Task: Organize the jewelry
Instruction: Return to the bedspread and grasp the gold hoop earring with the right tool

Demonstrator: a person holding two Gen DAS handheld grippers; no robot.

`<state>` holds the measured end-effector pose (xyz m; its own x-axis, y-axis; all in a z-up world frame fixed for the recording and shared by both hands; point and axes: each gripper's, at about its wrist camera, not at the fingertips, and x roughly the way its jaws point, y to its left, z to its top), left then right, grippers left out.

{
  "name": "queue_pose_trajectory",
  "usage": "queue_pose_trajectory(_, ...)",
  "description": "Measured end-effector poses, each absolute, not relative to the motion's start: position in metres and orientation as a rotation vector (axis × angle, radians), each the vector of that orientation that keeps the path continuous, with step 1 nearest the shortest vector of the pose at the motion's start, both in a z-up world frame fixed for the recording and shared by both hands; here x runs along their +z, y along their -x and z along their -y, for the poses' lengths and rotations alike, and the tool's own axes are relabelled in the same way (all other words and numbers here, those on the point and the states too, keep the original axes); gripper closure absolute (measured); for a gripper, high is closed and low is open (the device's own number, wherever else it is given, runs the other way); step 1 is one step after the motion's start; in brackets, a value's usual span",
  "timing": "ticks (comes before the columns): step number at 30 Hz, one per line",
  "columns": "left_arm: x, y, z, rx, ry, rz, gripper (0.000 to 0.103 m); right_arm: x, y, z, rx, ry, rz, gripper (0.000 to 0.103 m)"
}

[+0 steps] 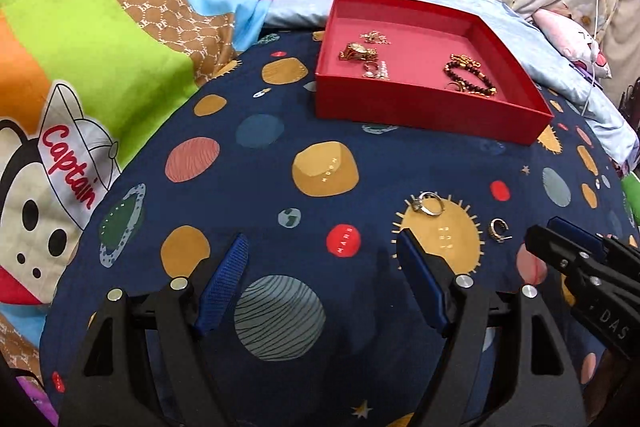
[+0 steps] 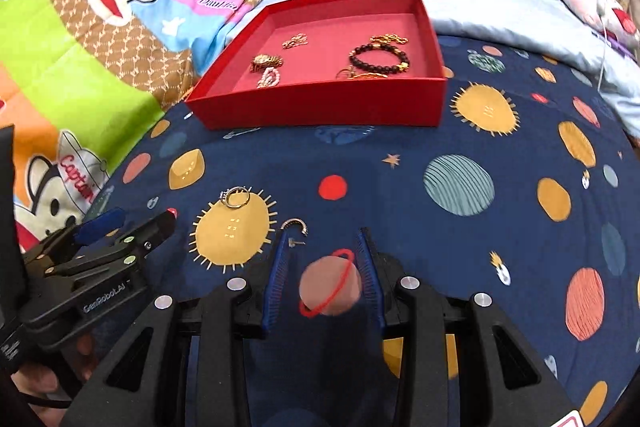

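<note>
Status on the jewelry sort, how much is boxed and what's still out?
Mostly done: the red box already holds the watch, beaded bracelet and other pieces. In hand: nothing; left gripper and right gripper are both open and empty. Left: the silver ring and hoop earring on the bedspread.

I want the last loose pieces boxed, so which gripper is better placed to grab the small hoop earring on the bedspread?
Probably the right gripper: the hoop earring lies just past its left fingertip, jaws open. The left gripper sits nearer the silver ring.
</note>
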<state>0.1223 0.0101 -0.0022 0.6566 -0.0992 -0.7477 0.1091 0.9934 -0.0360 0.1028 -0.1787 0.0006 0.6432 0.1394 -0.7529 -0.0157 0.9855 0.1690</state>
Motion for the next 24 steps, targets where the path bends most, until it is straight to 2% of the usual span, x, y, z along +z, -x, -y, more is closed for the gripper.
queue_pose_trajectory(8,-0.006,-0.122,-0.010,-0.117,-0.022,-0.844,0.029,-0.006,-0.117,0.160,0.098,-0.095,-0.886,0.068)
queue_pose_trajectory(15,-0.006,-0.123,-0.009,-0.126,-0.018,-0.845,0.029,-0.012,-0.121,0.153,0.081,-0.045,-0.892,0.083)
queue_pose_trajectory(24,-0.004,-0.125,-0.003,-0.152,-0.017,-0.847,0.029,-0.011,-0.120,0.156,0.075,-0.036,-0.887,0.087)
